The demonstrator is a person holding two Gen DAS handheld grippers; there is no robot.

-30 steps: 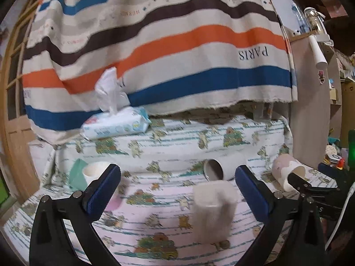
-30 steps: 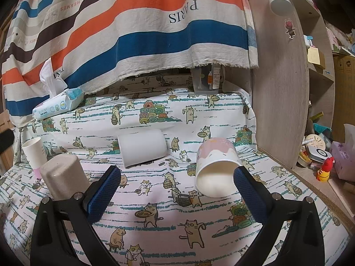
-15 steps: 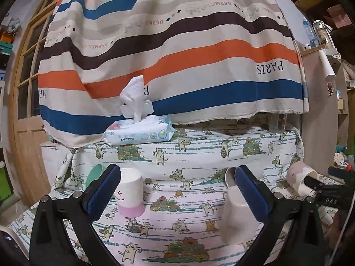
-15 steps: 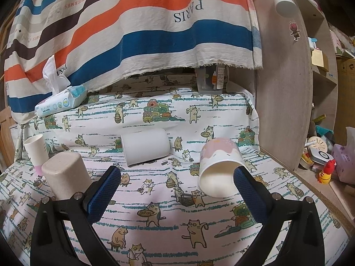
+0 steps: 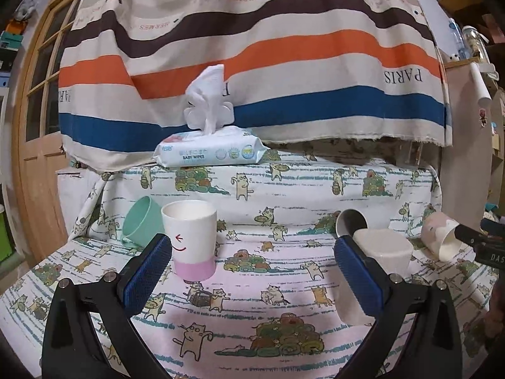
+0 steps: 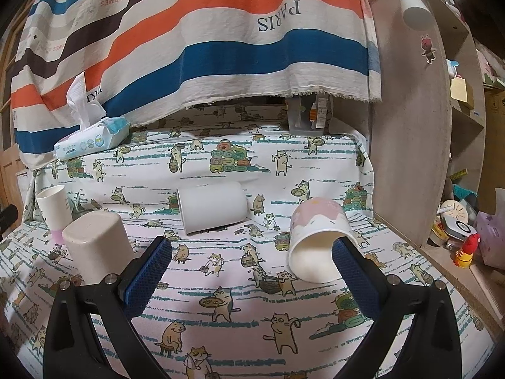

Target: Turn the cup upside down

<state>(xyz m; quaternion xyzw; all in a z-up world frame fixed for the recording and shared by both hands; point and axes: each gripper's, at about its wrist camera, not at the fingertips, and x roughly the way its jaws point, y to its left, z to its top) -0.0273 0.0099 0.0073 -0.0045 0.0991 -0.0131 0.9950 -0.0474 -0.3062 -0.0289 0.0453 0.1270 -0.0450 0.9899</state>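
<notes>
Both grippers, left [image 5: 252, 255] and right [image 6: 252, 254], jaws wide (holding nothing).

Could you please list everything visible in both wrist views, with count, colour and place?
smiley cup: 1, white with pink base, upright, left.
green cup: 1, mint, tipped, behind the smiley cup.
beige cup: 1, upside down, front left.
white cup: 1, on its side, centre.
pink-patterned cup: 1, tipped toward the camera, right.
baby wipes: 1 pack, blue-white, raised back ledge.
striped cloth: 1, hanging behind.
cat-print cloth: 1, covering the table.
left gripper: open.
right gripper: open.
</notes>
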